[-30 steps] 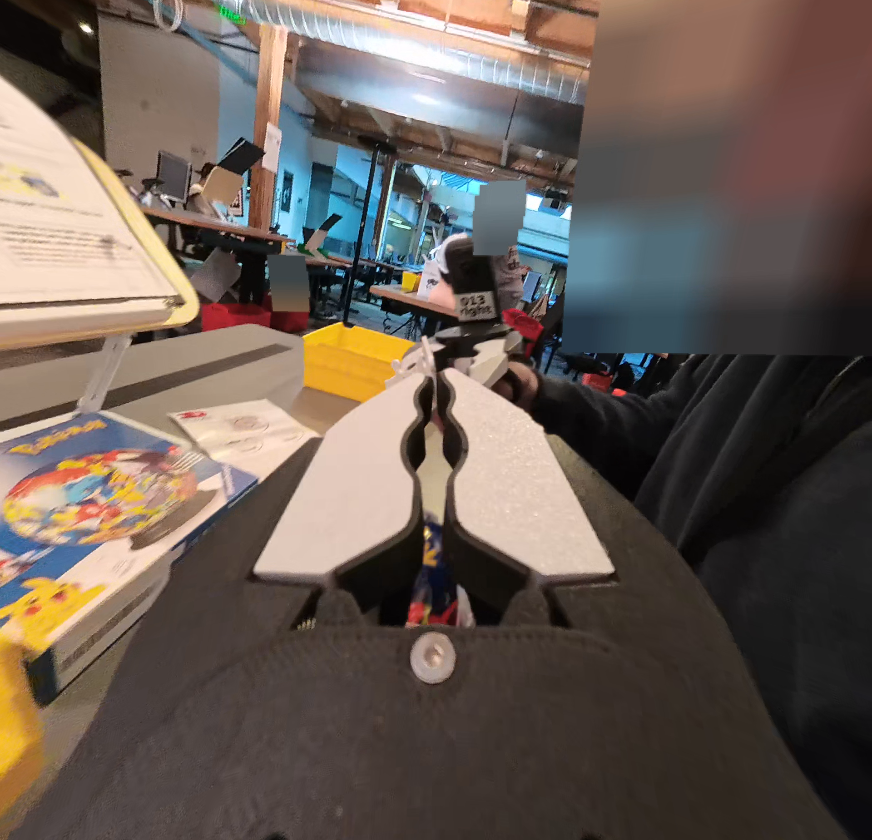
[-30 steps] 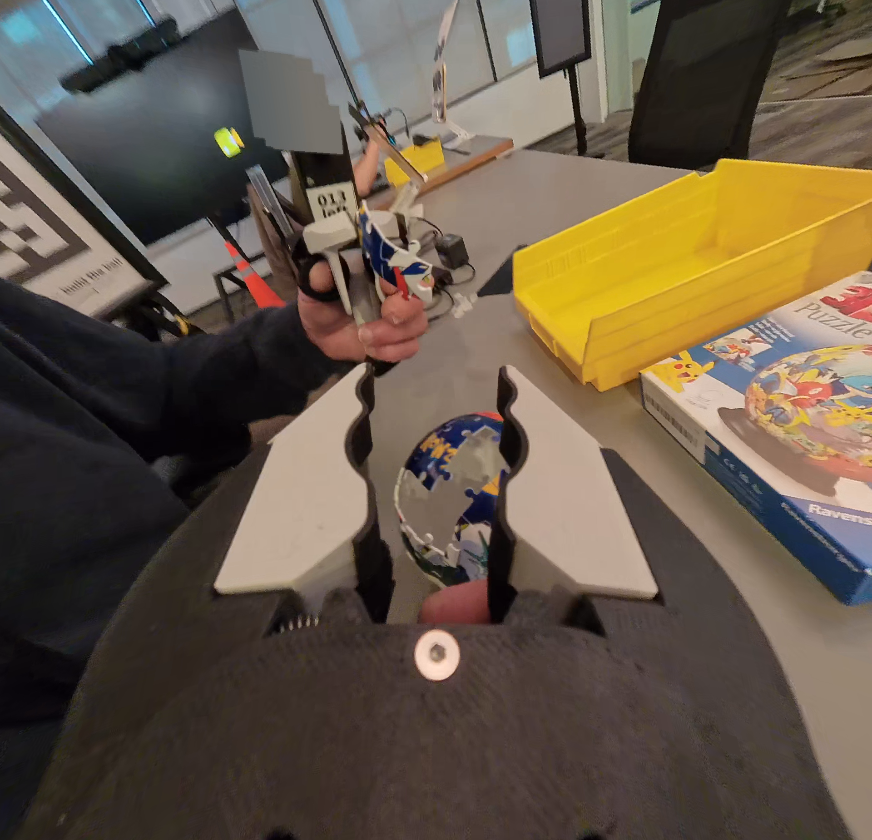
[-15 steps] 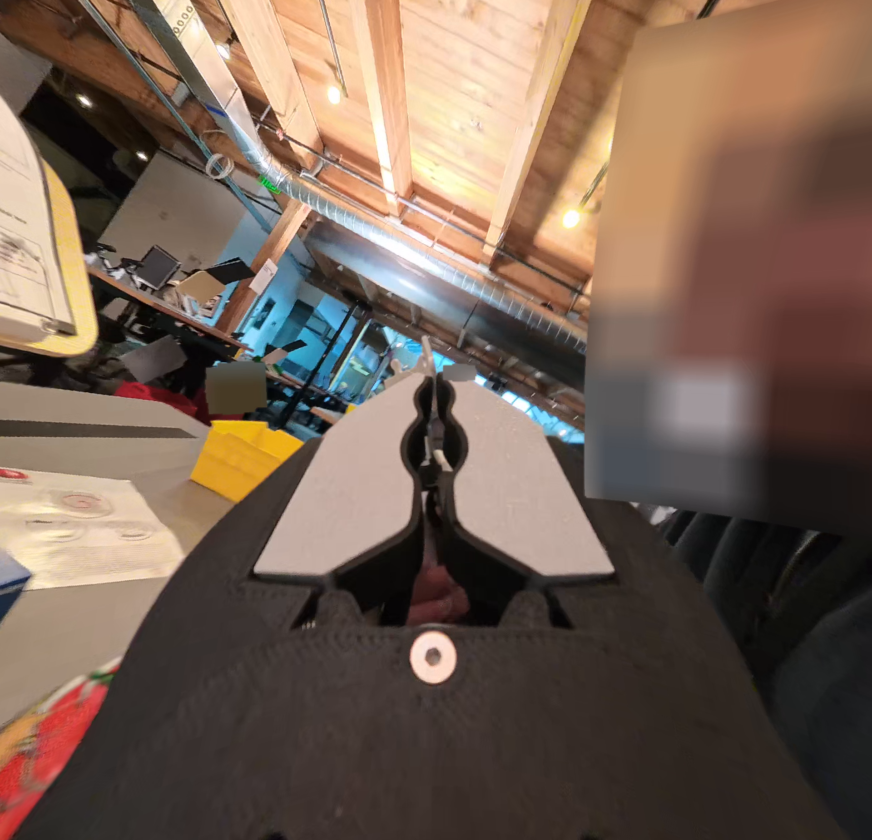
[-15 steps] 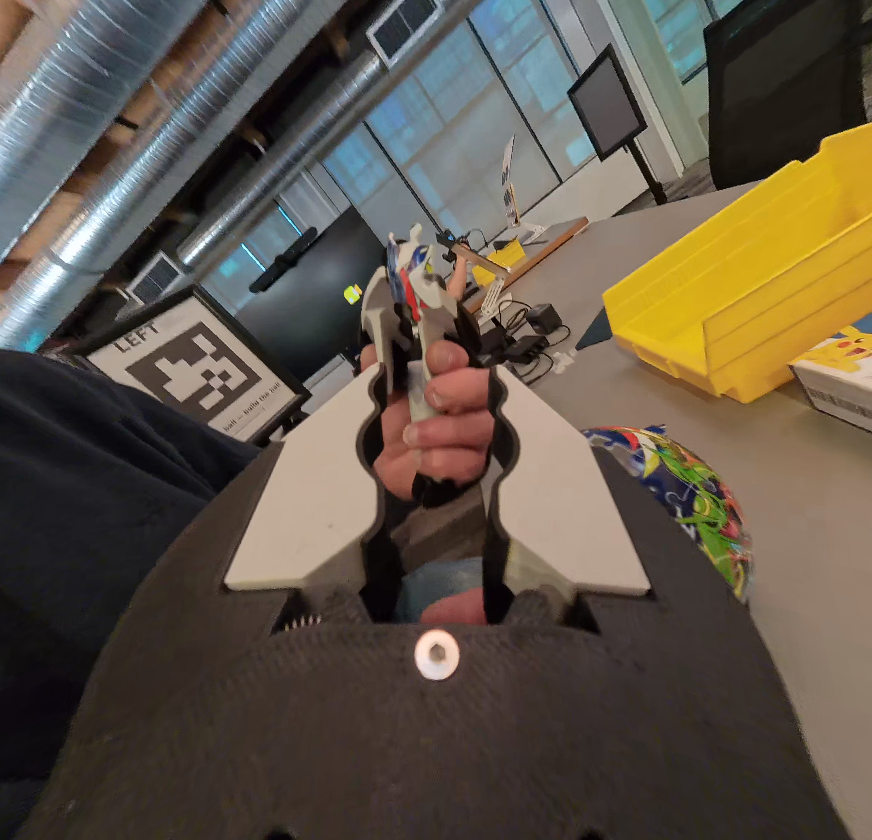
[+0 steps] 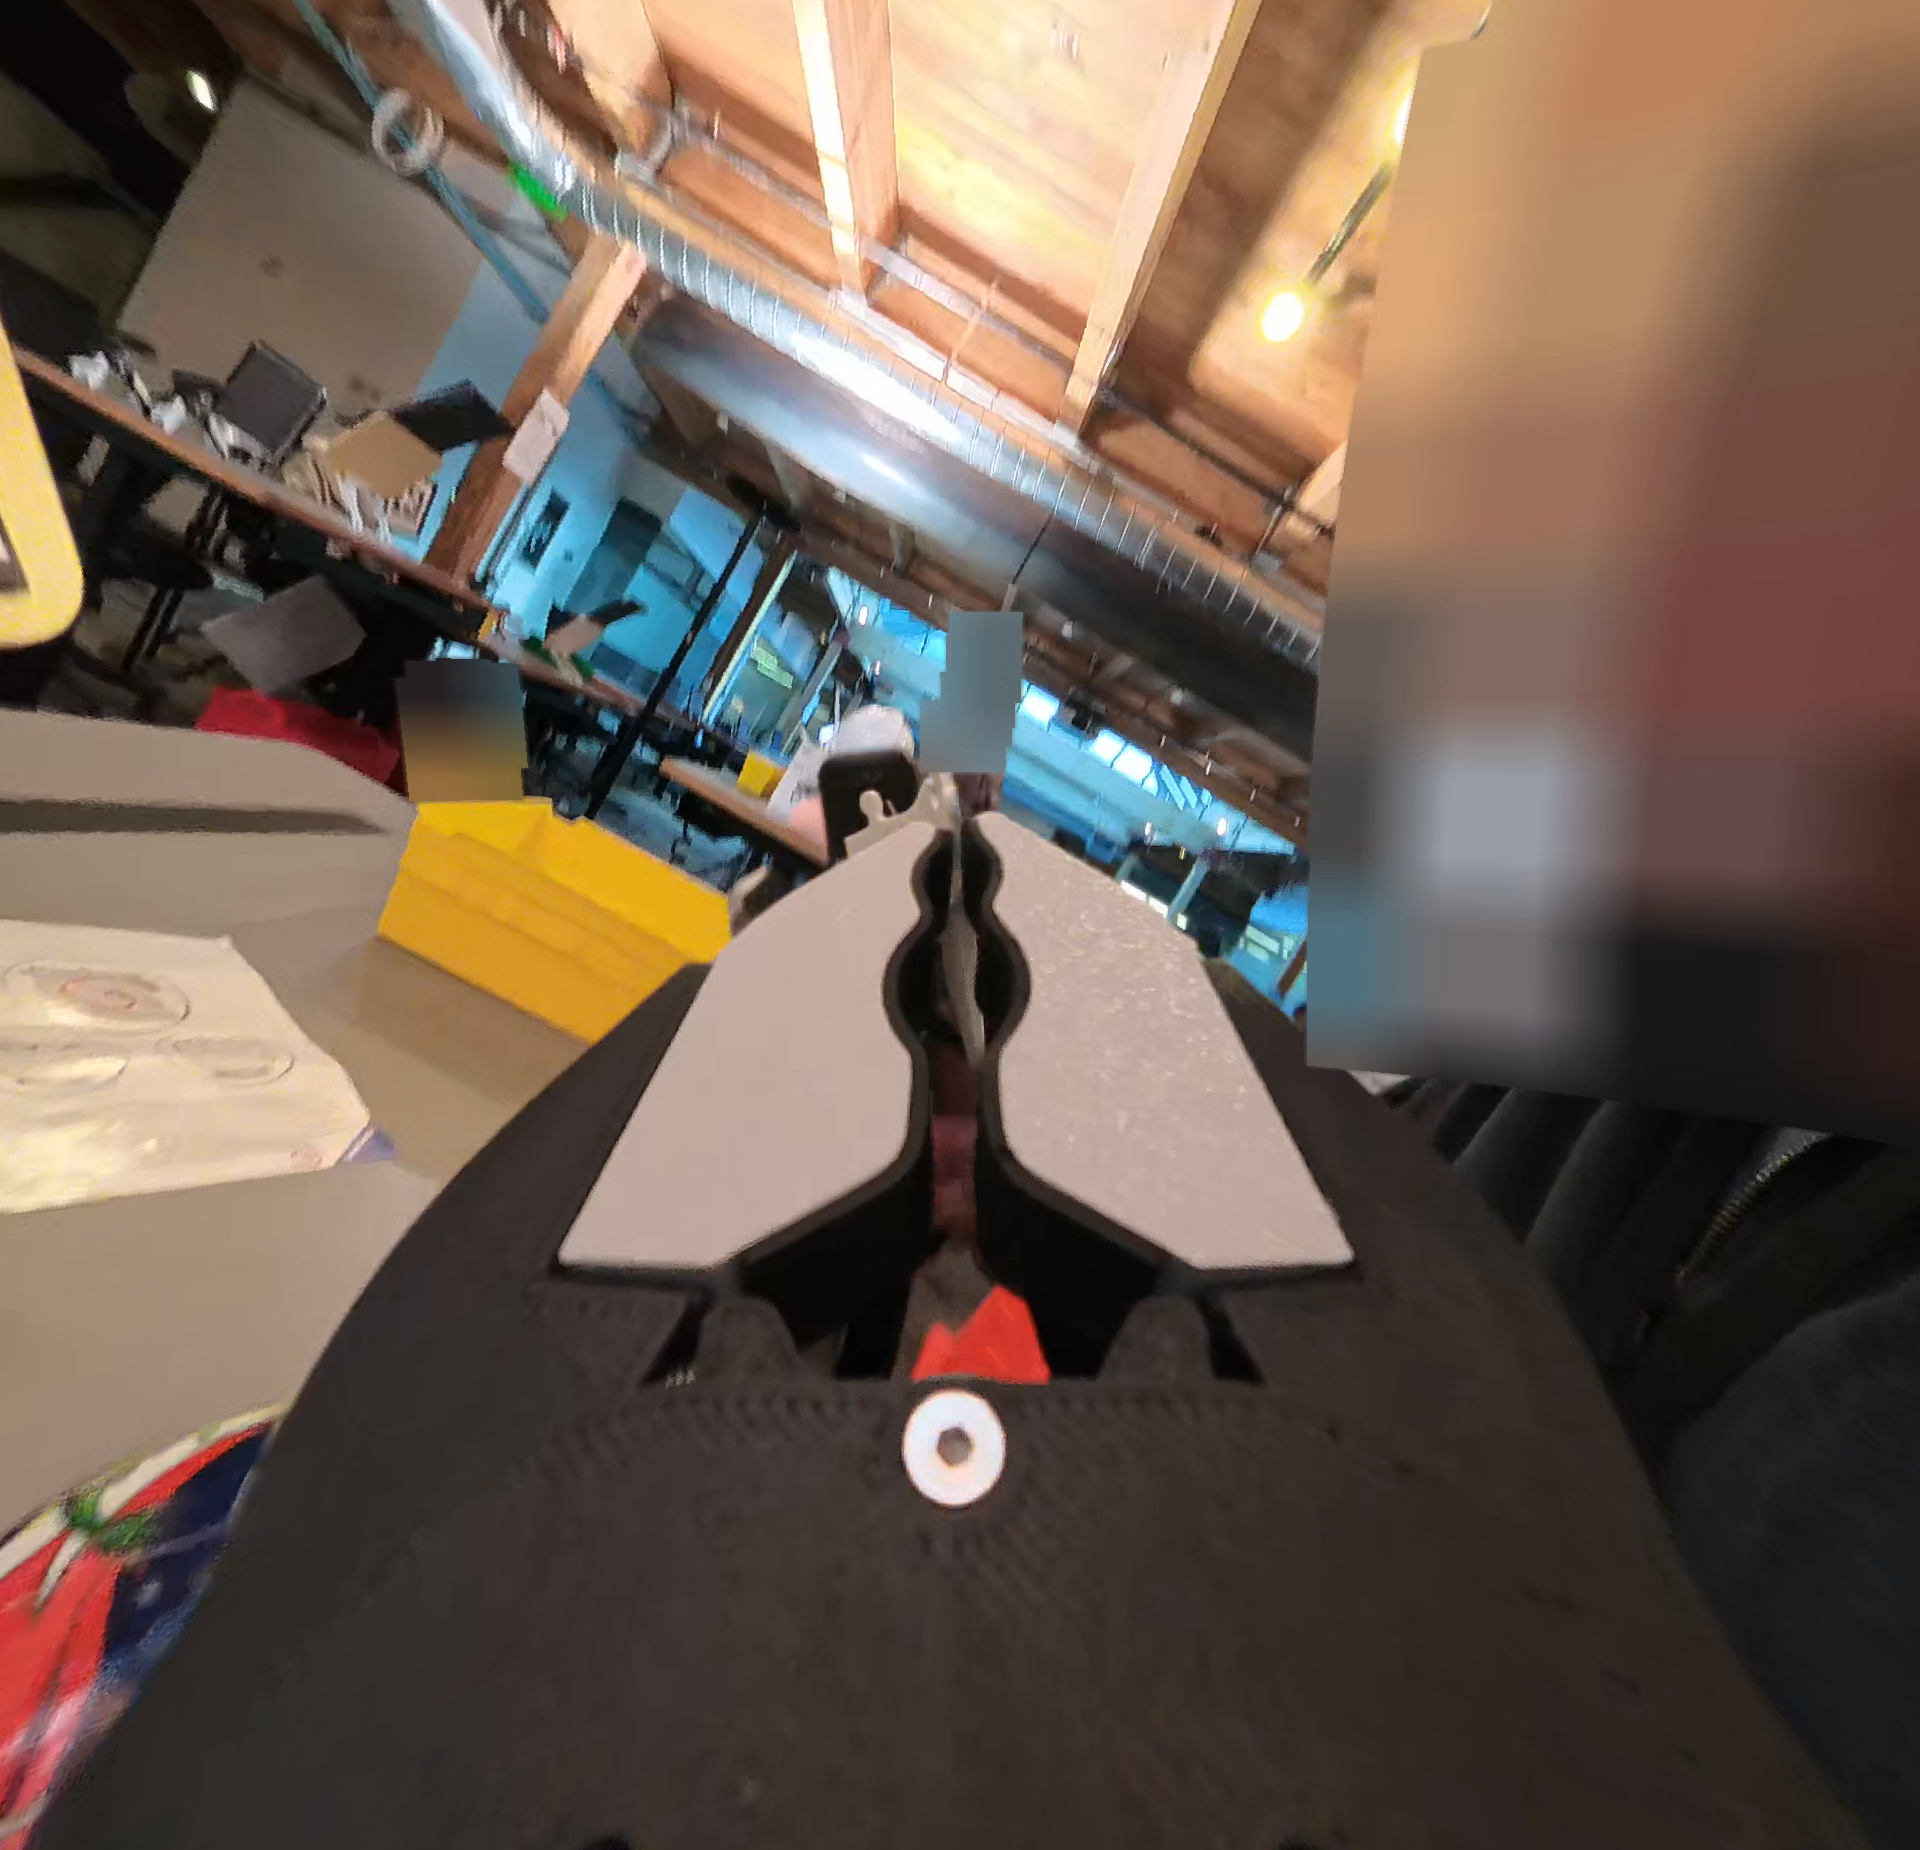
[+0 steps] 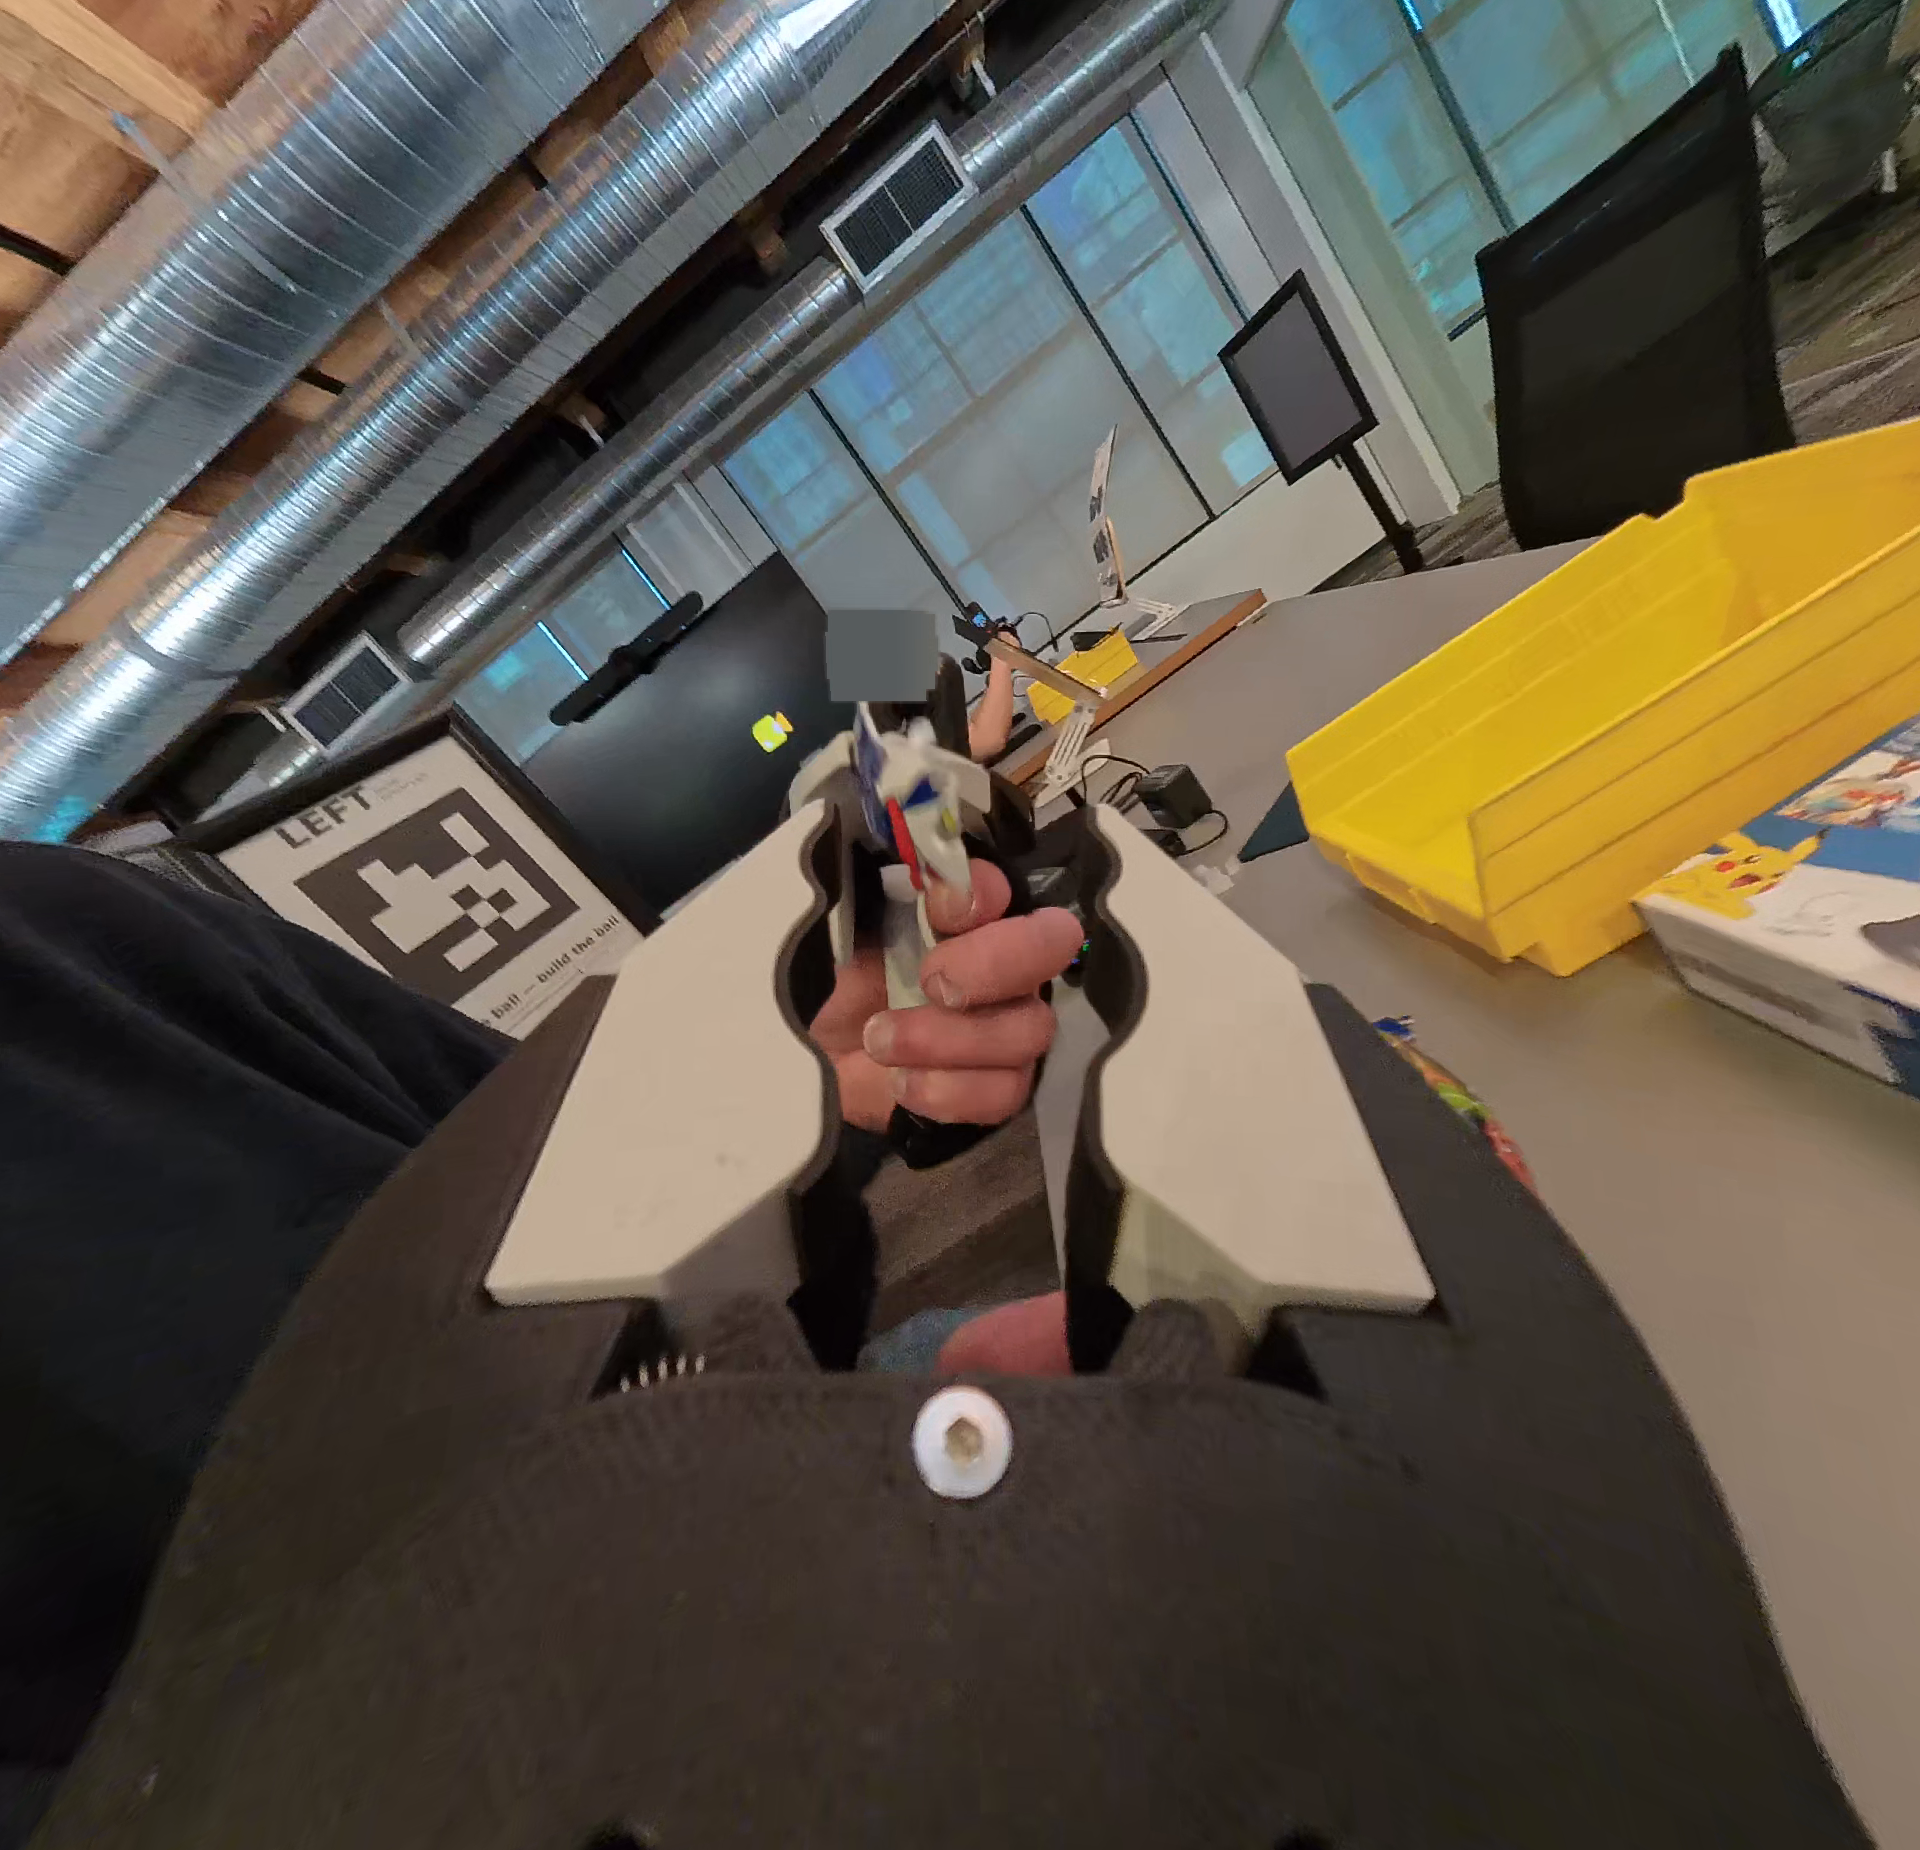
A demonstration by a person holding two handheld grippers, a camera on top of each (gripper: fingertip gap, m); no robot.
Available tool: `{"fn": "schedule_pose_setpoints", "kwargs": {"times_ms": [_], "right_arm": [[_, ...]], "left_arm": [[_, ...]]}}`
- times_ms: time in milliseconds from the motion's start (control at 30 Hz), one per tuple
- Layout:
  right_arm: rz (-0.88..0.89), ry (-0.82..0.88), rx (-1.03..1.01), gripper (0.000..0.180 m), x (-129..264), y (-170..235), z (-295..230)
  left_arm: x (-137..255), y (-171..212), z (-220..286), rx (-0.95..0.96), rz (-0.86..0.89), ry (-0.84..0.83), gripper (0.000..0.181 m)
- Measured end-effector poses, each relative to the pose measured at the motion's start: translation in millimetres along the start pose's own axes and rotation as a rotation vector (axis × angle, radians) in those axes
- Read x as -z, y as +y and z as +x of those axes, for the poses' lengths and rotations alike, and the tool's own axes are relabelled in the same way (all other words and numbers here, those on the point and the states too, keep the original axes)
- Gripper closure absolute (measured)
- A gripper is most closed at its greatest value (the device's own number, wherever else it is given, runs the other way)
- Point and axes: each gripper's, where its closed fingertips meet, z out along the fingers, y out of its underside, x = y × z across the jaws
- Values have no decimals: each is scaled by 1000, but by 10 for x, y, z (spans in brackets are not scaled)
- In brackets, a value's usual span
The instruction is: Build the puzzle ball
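My left gripper (image 5: pixel 956 839) is shut on a thin puzzle piece (image 5: pixel 964 953), which shows edge-on between the pads with a white knob sticking out past the tips. In the right wrist view the same piece (image 6: pixel 909 813) shows white, blue and red, pinched in the left gripper (image 6: pixel 894 772) held up by a hand (image 6: pixel 956 1011). My right gripper (image 6: pixel 961 834) is open with nothing between its pads; the left gripper shows farther off through its gap. The part-built puzzle ball (image 5: pixel 94 1592) lies on the grey table (image 5: pixel 208 1281), and its edge shows in the right wrist view (image 6: pixel 1455 1104).
A yellow bin (image 6: pixel 1610 761) stands on the table, also in the left wrist view (image 5: pixel 540 907). The blue puzzle box (image 6: pixel 1787 927) lies next to it. A white instruction sheet (image 5: pixel 135 1052) lies flat. A dark sleeve (image 6: pixel 156 1125) fills the left. The tips of one gripper are about 6 centimeters away from the tips of the other.
My right gripper has lifted away from the ball and now faces the left gripper. The left gripper tilted up, then slightly down, still shut on the piece.
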Motion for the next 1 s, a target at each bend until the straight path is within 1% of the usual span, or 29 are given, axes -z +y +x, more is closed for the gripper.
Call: {"fn": "schedule_pose_setpoints", "kwargs": {"times_ms": [67, 200, 400, 467, 600, 733, 767, 800, 1000], "right_arm": [[-41, 6, 40, 136, 43, -12, -6], [-160, 41, 134, 135, 48, 113, 22], [-344, 13, 162, 134, -33, 487, 40], [-383, -18, 170, 137, -42, 567, 5], [-428, -50, 166, 148, -62, 640, -12], [-431, -88, 155, 168, -104, 658, -53], [-432, -95, 151, 169, -112, 664, -60], [-437, -99, 147, 174, -115, 674, -60], [-407, -120, 126, 180, -129, 629, -62]], "left_arm": [[47, 95, -38, 18, -128, -47, 180], [188, 183, -72, 31, -245, -125, 180], [229, 424, -83, 83, -411, -141, 180], [229, 495, -71, 90, -467, -133, 179], [228, 541, -81, 111, -513, -120, 179], [223, 599, -78, 126, -557, -101, 179], [213, 590, -67, 134, -550, -88, 179], [210, 587, -78, 143, -549, -88, 179], [191, 543, -157, 148, -540, -83, 179]]}}
